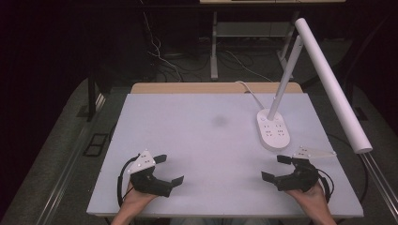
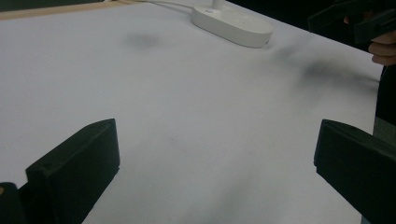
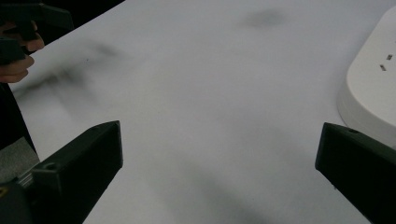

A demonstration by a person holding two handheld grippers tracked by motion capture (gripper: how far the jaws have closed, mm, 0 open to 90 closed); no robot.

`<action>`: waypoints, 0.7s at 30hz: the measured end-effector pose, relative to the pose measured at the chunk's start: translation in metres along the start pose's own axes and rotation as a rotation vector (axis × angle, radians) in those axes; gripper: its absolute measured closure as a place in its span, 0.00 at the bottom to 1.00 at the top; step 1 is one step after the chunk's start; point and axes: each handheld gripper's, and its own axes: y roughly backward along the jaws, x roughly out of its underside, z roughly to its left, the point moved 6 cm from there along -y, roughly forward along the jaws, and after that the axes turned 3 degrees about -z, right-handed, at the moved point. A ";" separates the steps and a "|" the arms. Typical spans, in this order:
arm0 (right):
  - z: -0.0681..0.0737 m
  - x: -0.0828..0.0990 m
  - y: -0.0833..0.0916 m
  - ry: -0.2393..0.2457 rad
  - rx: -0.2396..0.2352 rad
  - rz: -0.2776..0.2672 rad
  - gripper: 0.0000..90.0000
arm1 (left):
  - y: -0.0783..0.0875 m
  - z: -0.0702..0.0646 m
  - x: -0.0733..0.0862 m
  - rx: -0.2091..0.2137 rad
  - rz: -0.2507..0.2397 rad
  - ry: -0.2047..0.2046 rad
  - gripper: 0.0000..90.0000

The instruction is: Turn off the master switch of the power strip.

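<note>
Right now, from the high view, I have both tongs parked near the front edge of the desk, one toward each front corner, and the only thing standing on the desk is the lamp, whose white oval base sits toward the right edge, roughly midway between front and back. The right tongs lie just in front of that base, their jaws spread wide and pinching nothing, so I judge the right hand clearly the nearer one; the left tongs, likewise spread and empty, are well apart from the lamp, across the width of the desk. The base's long axis runs front to back, and the lamp's stem leans up and away toward the right, carrying a long white tube that reaches out past the right edge of the desk. In the left gripper view, the left tongs stand wide open over bare desk, and the lamp base lies far ahead and slightly right, near the far edge of that picture, with the other hand showing at the upper right. In the right gripper view, the right tongs are open just as wide, and the lamp base sits close by on the right, just beyond the right-hand jaw but not touching it; my guess is that a short swing toward that side would bring the jaws across the base's narrow width.
</note>
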 end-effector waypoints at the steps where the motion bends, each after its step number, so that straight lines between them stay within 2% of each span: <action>1: 0.000 0.000 0.000 0.000 0.000 0.000 0.00 | 0.000 0.000 0.000 0.000 -0.001 0.001 0.00; 11: 0.000 0.001 -0.001 0.002 0.000 0.020 0.00 | -0.001 -0.002 0.002 0.010 0.010 -0.003 0.00; 21: -0.001 0.001 0.000 -0.001 0.002 0.024 0.00 | 0.000 -0.003 0.003 0.001 0.010 -0.001 0.00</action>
